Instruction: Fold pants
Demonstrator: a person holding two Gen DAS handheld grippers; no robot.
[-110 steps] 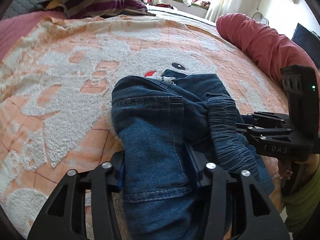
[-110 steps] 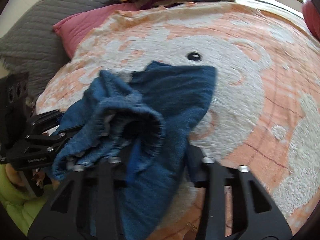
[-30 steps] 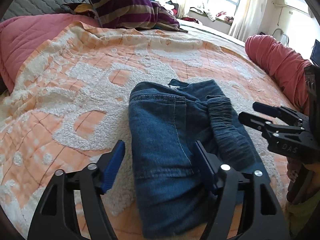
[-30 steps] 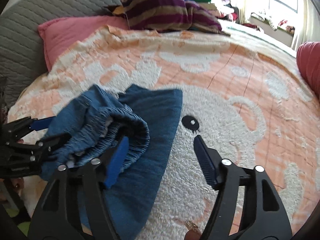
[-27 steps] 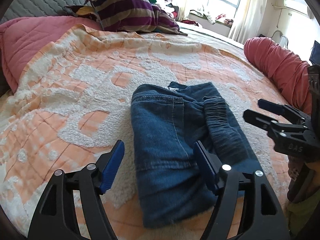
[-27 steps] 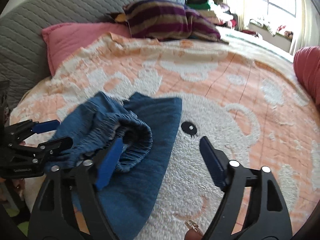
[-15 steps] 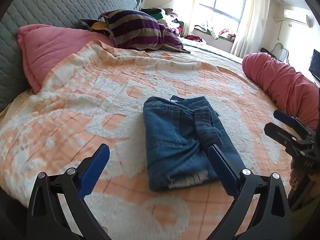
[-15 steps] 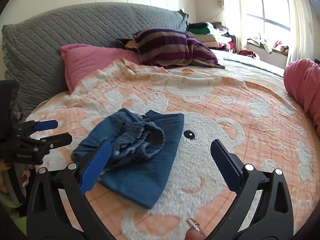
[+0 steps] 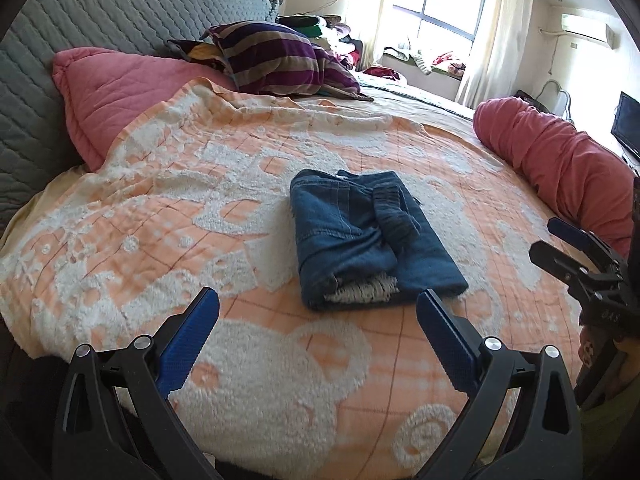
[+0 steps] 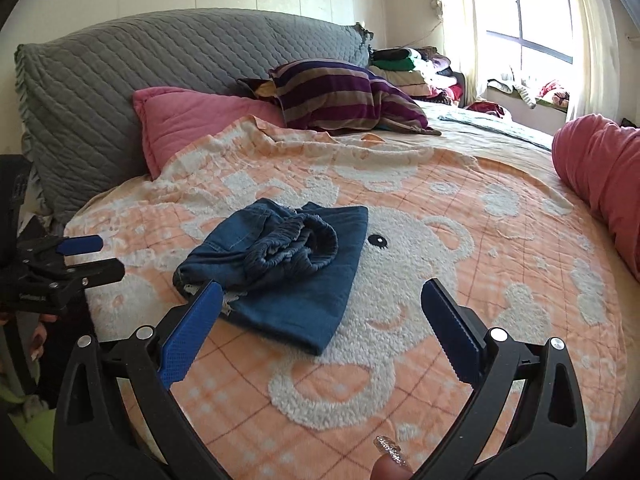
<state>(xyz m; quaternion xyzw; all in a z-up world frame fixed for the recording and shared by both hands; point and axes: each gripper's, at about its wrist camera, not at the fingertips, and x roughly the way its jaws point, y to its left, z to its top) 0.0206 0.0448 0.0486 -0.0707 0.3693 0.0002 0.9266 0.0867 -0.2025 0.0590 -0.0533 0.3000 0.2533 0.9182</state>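
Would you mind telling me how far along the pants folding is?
Done: the jeans lie as a folded bundle on the blanket. In hand: nothing; the left claw and right claw are open and empty. Left: perhaps flattening the bunched waistband.

Matt blue denim pants point(image 9: 360, 236) lie on a nubbly, tufted cloth blanket point(image 9: 160, 220) beside a quilted grey headboard point(image 10: 120, 80).
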